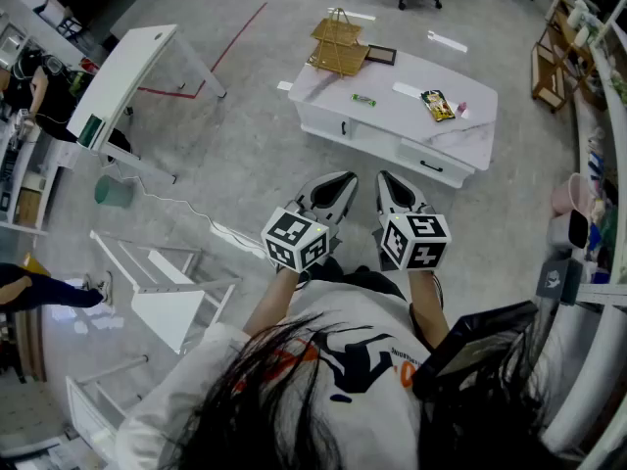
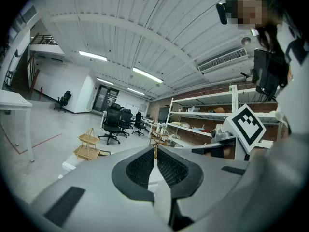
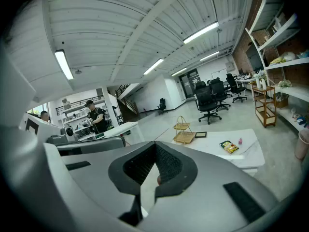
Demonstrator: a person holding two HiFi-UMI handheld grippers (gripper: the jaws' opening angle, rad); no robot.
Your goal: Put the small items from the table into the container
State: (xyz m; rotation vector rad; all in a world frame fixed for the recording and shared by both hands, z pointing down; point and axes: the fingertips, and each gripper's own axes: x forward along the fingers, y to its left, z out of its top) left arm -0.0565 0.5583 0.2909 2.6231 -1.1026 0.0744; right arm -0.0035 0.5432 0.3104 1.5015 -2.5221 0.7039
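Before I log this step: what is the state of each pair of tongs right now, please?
Left tongs: closed, holding nothing.
Right tongs: closed, holding nothing.

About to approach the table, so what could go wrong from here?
Both the left gripper and right gripper are shut, so they may shove the green item rather than grasp it. The basket stands at the far corner of the table; a nudge could tip it off. The tiny pink item beside the snack packet looks easy to miss.
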